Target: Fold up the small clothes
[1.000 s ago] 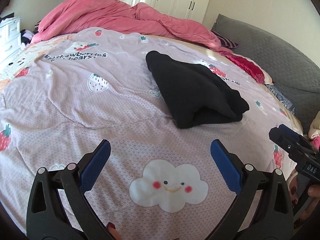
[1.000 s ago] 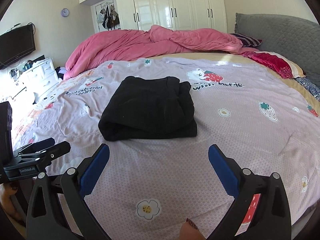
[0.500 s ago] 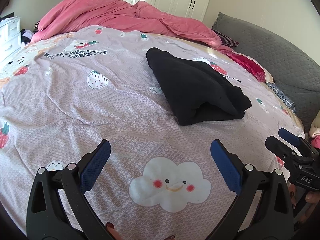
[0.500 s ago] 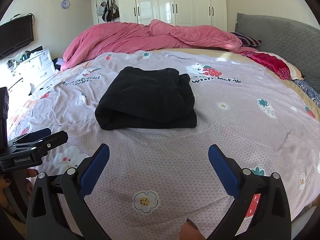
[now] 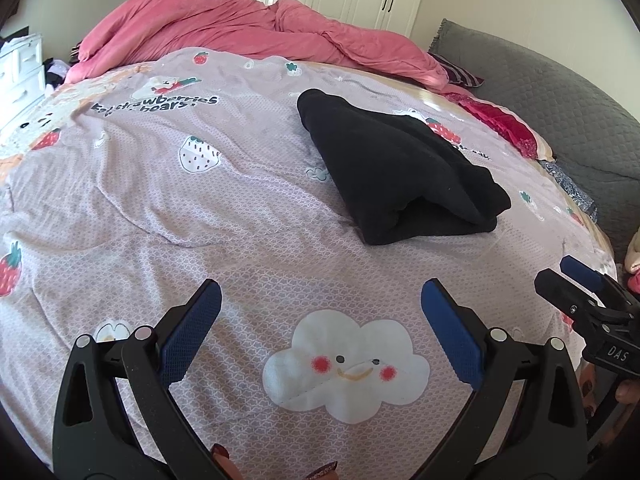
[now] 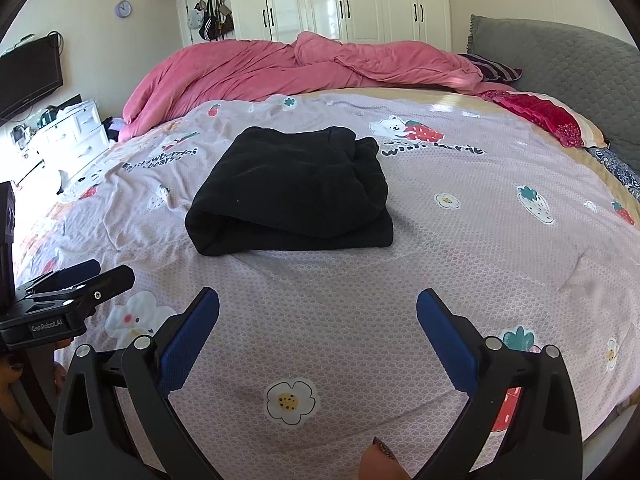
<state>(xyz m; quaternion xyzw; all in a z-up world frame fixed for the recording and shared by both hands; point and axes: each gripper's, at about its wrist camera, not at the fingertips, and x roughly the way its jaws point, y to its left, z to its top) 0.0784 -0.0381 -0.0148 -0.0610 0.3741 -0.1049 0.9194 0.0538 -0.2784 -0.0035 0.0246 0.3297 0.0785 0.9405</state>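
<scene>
A black garment [image 5: 400, 172] lies folded into a thick rectangle on the lilac strawberry-print bedspread [image 5: 200, 208]; it also shows in the right wrist view [image 6: 292, 192]. My left gripper [image 5: 320, 308] is open and empty, held above the spread, short of the garment and to its left. My right gripper [image 6: 318, 312] is open and empty, directly in front of the garment's folded edge, apart from it. Each gripper shows at the edge of the other's view: the right one [image 5: 580, 292], the left one [image 6: 76, 284].
A crumpled pink duvet [image 6: 300, 68] lies across the far side of the bed. A grey padded headboard [image 6: 560, 60] and red pillow [image 6: 548, 116] are at the right. White drawers [image 6: 64, 136] and a wall TV [image 6: 28, 76] stand left; white wardrobes [image 6: 344, 0] behind.
Both grippers have drawn back slightly and tilted; the garment sits a little farther away in both views. The garment itself has not moved. Both grippers stay open.
</scene>
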